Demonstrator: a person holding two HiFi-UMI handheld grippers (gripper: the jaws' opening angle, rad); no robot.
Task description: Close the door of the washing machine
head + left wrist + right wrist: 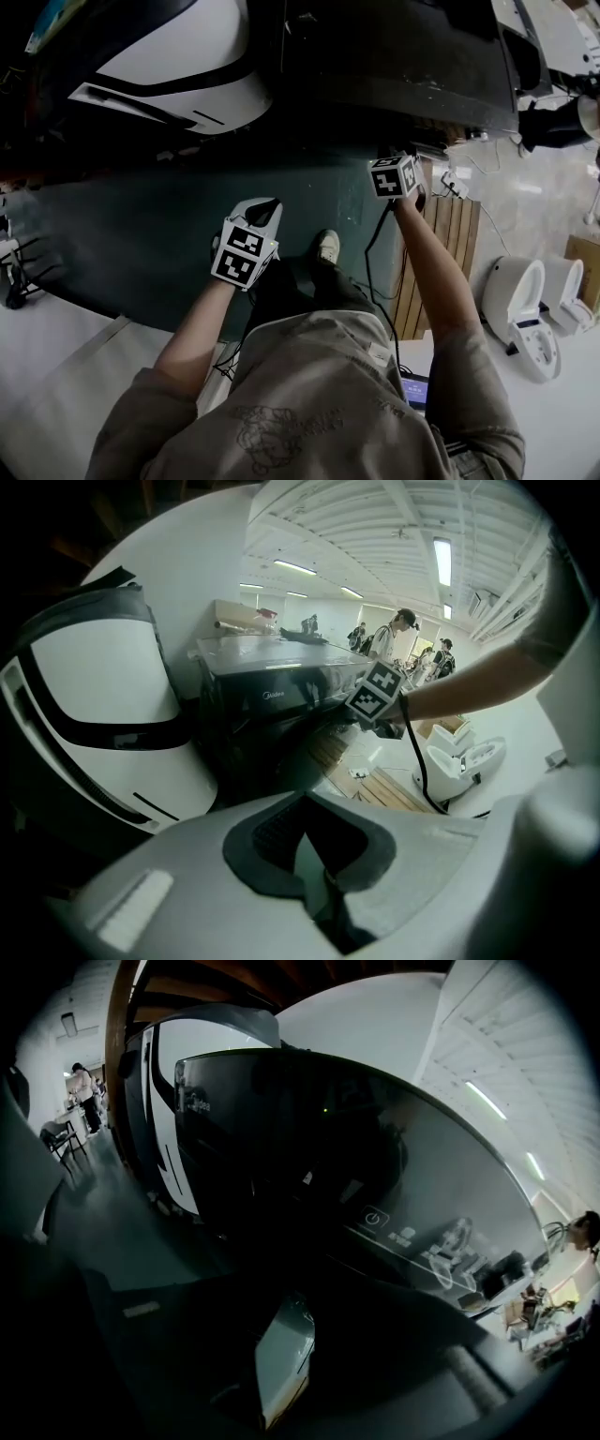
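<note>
A black washing machine [403,56] stands on the dark floor [141,234], between a white machine [178,56] and a wooden pallet [450,253]. Its door cannot be made out in the gloom. The right gripper [410,183], jaws together and empty, is close to its glossy front panel. The left gripper [265,208], jaws also together and empty, hangs over the floor.

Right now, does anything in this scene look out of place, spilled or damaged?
Nothing looks spilled or broken. The only untidy spot is loose white cabling strewn on the floor beside the slatted wooden platform, right of the washing machine.
</note>
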